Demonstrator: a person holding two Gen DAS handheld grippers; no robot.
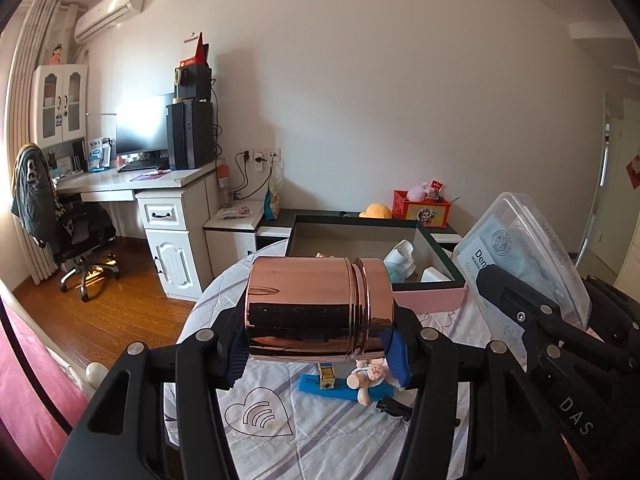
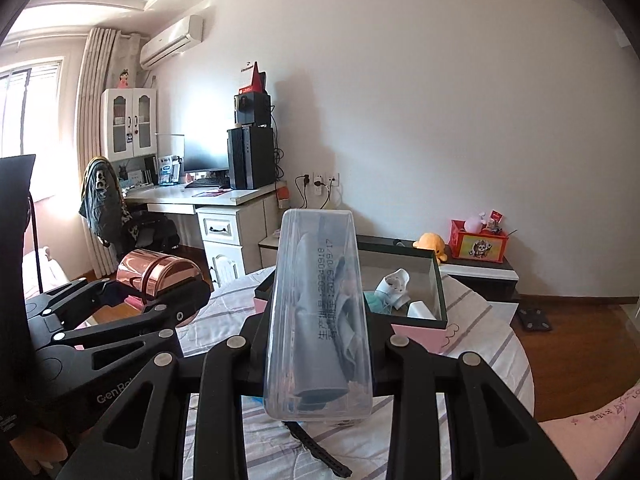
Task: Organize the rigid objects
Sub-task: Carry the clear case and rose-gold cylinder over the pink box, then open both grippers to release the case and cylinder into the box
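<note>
A: Status? Left claw (image 1: 320,344) was seen pinching a rose-gold canister (image 1: 318,308) held on its side, lifted clear of the table (image 1: 320,432). Right claw (image 2: 318,344) was clamped on a clear plastic case (image 2: 318,320), held on end, also airborne.

B: Confirmed. The open box (image 1: 440,256), dark rim with pink outer wall, was located just beyond both loads, a few white items already inside.

A: Handling notes: canister skin was mirror-polished metal, cylindrical, with a ribbed seam at the lid. Slip and roll should be expected; grip is best kept on the straight barrel and release made low, axis parallel to a box wall.

B: Case was thin, transparent, rounded at the corners, blue-grey contents loose inside. Flex is judged likely under squeeze, so it should be laid flat, not dropped.

A: Still on the striped cloth: a blue flat piece (image 1: 332,388) and a small pink figurine (image 1: 370,380), touching each other.
</note>
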